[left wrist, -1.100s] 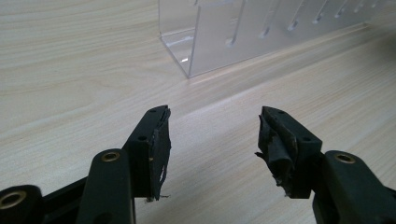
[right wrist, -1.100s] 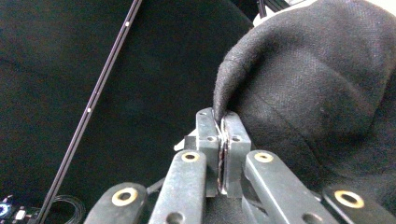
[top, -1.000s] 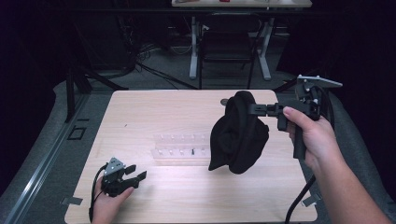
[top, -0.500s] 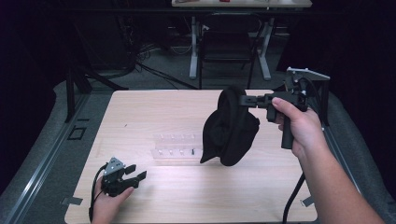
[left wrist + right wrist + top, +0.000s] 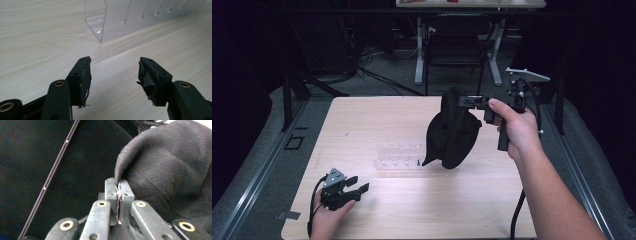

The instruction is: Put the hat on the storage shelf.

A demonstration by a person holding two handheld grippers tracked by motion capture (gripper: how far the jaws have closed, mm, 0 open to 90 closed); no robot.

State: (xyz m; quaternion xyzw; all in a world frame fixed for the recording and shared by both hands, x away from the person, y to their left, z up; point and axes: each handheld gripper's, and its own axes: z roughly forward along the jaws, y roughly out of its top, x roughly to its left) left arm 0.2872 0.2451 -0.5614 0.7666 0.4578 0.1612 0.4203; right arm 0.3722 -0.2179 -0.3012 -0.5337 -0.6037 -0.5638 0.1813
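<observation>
The right tongs [image 5: 464, 101] pinch the edge of a black cloth [image 5: 452, 132], which hangs above the table [image 5: 362, 120] right of centre, over a clear rack [image 5: 399, 160]. The left tongs [image 5: 357, 189] rest released at the near left.

Items counted: one black cloth [image 5: 451, 134], one clear acrylic rack [image 5: 398, 161], one wooden table [image 5: 377, 120]. Two handheld grippers were present, the left gripper [image 5: 358, 185] and the right gripper [image 5: 462, 101]. One chair [image 5: 455, 45] stood beyond the table.
</observation>
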